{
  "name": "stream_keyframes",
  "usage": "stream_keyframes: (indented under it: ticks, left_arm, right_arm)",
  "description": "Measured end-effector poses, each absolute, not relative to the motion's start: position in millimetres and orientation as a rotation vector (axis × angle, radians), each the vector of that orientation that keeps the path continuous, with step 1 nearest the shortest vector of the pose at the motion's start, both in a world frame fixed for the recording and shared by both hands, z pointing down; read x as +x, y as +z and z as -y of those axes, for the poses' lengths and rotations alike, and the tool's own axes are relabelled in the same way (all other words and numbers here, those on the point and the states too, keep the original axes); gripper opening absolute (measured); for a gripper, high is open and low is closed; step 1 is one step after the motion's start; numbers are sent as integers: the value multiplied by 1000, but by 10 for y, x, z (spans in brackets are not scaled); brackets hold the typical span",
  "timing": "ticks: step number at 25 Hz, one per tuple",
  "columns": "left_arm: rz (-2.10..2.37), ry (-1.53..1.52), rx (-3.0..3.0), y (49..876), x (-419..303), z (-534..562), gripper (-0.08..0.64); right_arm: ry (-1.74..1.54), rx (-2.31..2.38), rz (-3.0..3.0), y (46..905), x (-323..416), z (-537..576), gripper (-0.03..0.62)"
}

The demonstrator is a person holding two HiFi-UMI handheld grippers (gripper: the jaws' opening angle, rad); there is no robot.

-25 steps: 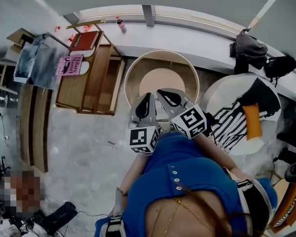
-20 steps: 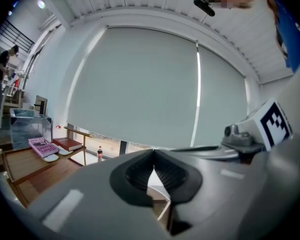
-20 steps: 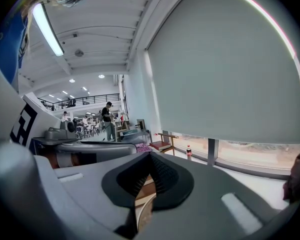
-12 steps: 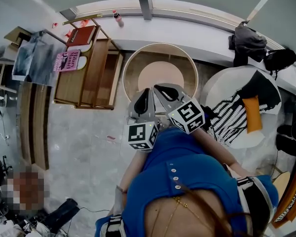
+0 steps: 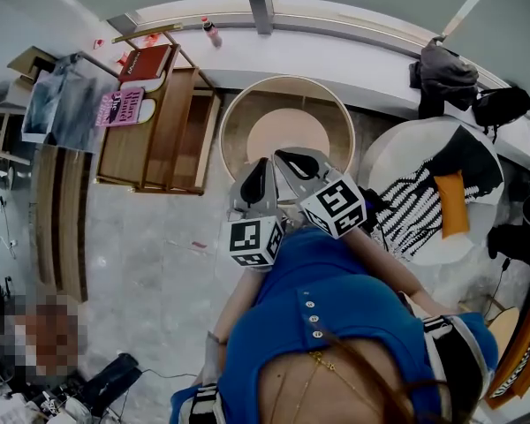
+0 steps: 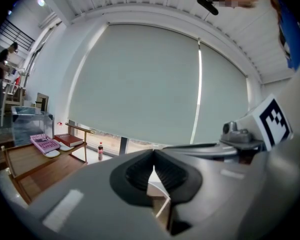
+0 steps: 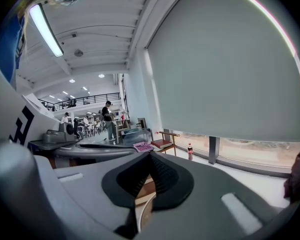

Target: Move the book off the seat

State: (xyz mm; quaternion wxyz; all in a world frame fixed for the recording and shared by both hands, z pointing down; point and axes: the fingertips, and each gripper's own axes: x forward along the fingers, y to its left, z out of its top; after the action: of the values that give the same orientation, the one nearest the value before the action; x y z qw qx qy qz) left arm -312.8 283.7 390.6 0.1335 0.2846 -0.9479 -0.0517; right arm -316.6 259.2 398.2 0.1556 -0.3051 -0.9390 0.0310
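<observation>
— Hardly anything moved since a second ago. From the head view, the bench and books only slid up a tiny bit in the picture.
— Where are the books?
— Far left. The pink book [image 5: 122,109] and the red book [image 5: 147,64] lie side by side on the far end of the bench [image 5: 163,148]. Both are on the seat, well apart from the tools.
— What's next to them?
— A little bottle [image 5: 211,33] stands by the window, just right of the bench. Then comes a round table [image 5: 243,140].
— And the tools?
— The left gripper [image 5: 263,170] and right gripper [image 5: 287,157] sit close together at the near edge of that table. Each one is clenched tight, pads pressed together, with nothing in between.
— What's on the right?
— A white chair [image 5: 389,162] with a stripy cloth [image 5: 415,219] and an orange cushion [image 5: 453,208] on it. Dark bags [image 5: 446,76] sit behind it by the window.
</observation>
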Motion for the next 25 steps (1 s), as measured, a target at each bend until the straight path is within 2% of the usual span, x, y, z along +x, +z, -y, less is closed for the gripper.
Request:
stream_keyframes:
  ticks: [25]
  left_arm:
    - [2729, -130, 822, 3970, -3130, -2830, 2]
  right_arm:
    - [70, -872, 2666, 4044, -3185, -2599, -2]
